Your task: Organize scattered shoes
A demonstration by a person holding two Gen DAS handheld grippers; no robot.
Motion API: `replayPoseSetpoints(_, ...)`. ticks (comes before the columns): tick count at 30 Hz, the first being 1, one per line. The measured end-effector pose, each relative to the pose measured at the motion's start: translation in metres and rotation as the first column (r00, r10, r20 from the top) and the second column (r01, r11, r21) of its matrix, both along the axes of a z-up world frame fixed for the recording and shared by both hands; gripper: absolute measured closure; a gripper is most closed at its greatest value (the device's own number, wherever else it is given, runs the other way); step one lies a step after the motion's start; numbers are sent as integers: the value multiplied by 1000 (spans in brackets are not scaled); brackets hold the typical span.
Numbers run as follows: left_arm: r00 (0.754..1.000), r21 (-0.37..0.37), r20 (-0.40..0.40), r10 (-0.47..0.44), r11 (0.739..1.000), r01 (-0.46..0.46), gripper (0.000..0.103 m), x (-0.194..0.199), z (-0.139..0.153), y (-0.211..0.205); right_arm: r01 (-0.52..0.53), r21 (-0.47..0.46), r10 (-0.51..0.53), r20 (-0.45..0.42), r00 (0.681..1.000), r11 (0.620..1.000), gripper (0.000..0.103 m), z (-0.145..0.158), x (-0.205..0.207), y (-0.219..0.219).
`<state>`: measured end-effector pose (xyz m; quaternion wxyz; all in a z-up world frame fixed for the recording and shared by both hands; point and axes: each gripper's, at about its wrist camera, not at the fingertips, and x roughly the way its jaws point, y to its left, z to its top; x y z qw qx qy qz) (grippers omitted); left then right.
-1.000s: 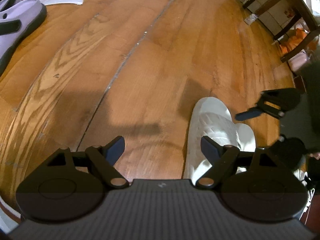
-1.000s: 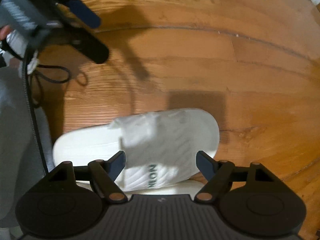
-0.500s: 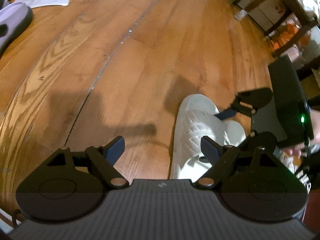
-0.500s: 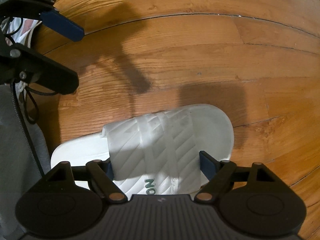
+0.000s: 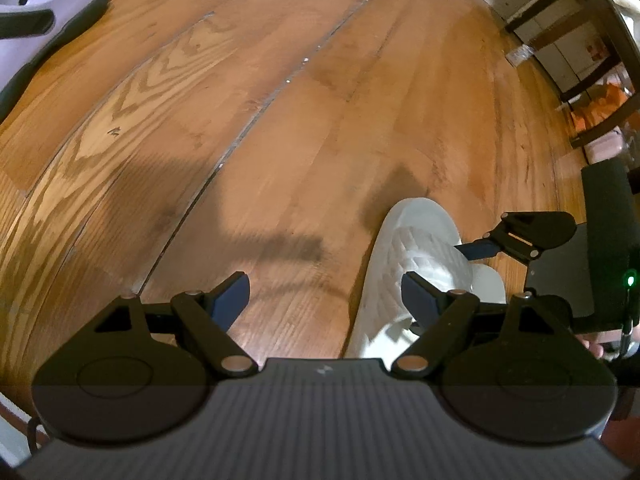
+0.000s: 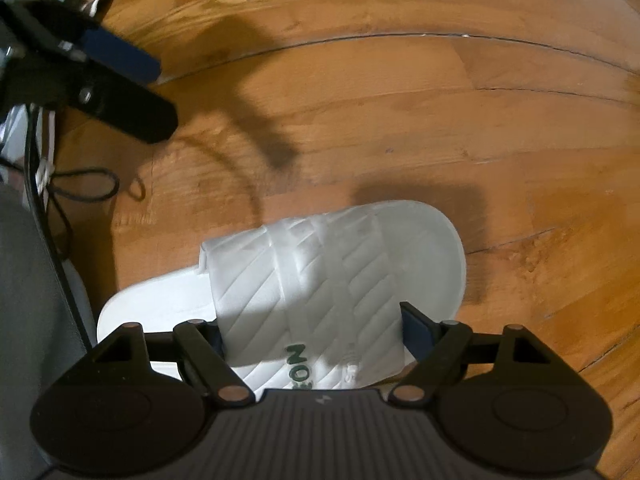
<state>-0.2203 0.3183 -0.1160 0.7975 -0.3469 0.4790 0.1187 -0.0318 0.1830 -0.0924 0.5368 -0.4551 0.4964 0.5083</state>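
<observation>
Right wrist view: white slide sandal (image 6: 320, 280) on wooden floor (image 6: 400, 120), its ribbed strap straddled by my right gripper (image 6: 312, 328), fingers spread, toe at two o'clock; green lettering on strap.

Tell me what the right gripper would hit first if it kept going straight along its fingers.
The white slide. The right gripper points down with its open fingers straddling the ribbed strap, so straight on the pads would likely pass either side of the strap and meet the footbed or the floor. Depth is hard to judge.
</observation>
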Motion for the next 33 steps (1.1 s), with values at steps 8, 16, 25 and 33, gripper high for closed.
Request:
replayPoseSetpoints(8, 998, 6, 7, 60, 998, -60, 20, -8, 4, 11, 351, 37, -350, -45, 936, 935, 23, 1, 31, 19)
replayPoseSetpoints(16, 981, 19, 11, 193, 981, -193, 20, -37, 12, 41, 849, -110, -833, -292, 469, 517, 22, -18, 89, 2)
replayPoseSetpoints(25, 988, -6, 10, 152, 988, -152, 20, -24, 10, 28, 905, -420, -773, -550, -316, -71, 22, -47, 76, -72)
replayPoseSetpoints(33, 986, -33, -25, 162, 986, -163, 19, -21, 0, 28, 765, -629, -554, -590, -587, -141, 1, -76, 8, -124)
